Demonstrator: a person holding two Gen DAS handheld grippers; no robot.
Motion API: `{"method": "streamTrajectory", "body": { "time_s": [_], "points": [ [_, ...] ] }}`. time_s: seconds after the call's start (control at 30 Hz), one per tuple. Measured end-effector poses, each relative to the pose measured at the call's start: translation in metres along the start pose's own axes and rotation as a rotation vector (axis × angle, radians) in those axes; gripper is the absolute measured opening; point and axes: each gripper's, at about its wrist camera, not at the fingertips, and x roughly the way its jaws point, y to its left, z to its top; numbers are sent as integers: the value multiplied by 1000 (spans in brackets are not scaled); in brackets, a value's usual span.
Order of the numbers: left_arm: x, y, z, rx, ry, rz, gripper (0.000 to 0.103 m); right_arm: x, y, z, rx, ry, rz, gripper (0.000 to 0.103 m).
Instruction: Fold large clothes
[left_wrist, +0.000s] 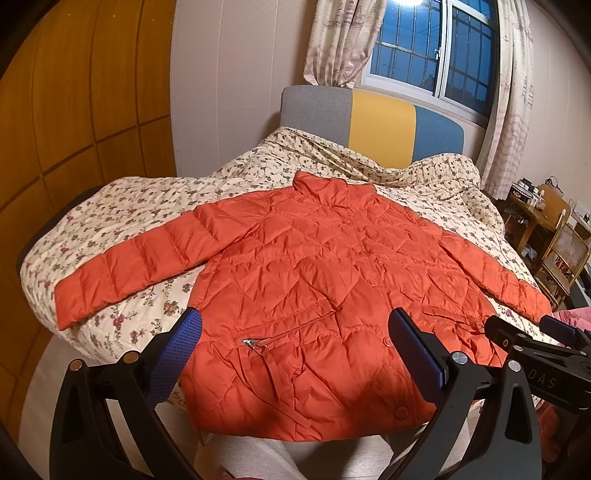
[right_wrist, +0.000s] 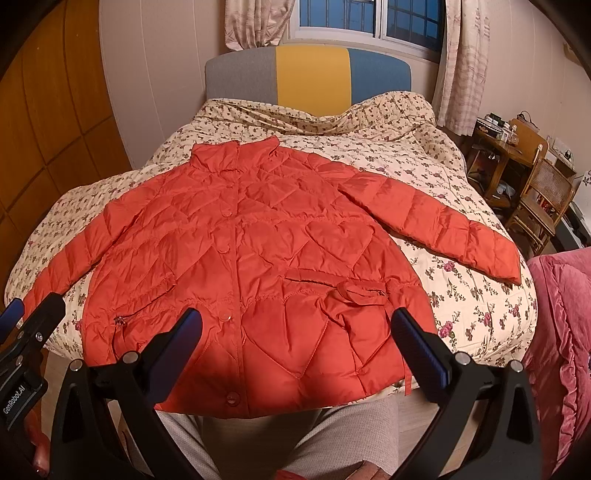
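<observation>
both tongs are spread wide and pinching nothing. from where i sit, the left tongs (left_wrist: 295, 328) hover over the near left part of the jacket (left_wrist: 314, 295), their blue pads framing the zipped pocket (left_wrist: 258, 341) and the lower front. the right tongs (right_wrist: 297, 328) hang over the near right part of the same jacket (right_wrist: 258, 258), framing the hem area beside the button (right_wrist: 225, 315) line. in the left view i can see the right tongs (left_wrist: 524, 328) just off to the right, over the jacket's lower right corner; in the right view the left tongs (right_wrist: 37, 306) show at the left edge, near the end of the left sleeve (right_wrist: 55, 273).

the orange quilted jacket lies flat, front up and buttoned, on the flowered bedspread (right_wrist: 461, 295) of the bed. its long axis runs straight away from me: hem at the near edge of the bed, slightly overhanging it, collar (right_wrist: 236, 155) pointing toward the grey, yellow and blue headboard (right_wrist: 310, 77). both sleeves are spread outward and angled down toward me, the right sleeve (right_wrist: 443, 229) lying on the bedspread well apart from the body at its cuff. i can't tell whether either tongs touch the fabric. a pink blanket (right_wrist: 561, 332) sits to the right of the bed, and a wooden chair (right_wrist: 543, 199) stands beyond it.
</observation>
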Motion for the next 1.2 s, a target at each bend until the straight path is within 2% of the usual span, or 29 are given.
{"method": "streamTrajectory", "body": {
  "time_s": [0.97, 1.2],
  "points": [
    [2, -3, -6, 2, 11, 0, 100, 5, 1, 0, -4, 17, -7, 101],
    [16, -2, -9, -2, 47, 8, 100, 17, -6, 2, 11, 35, -16, 101]
  ]
}}
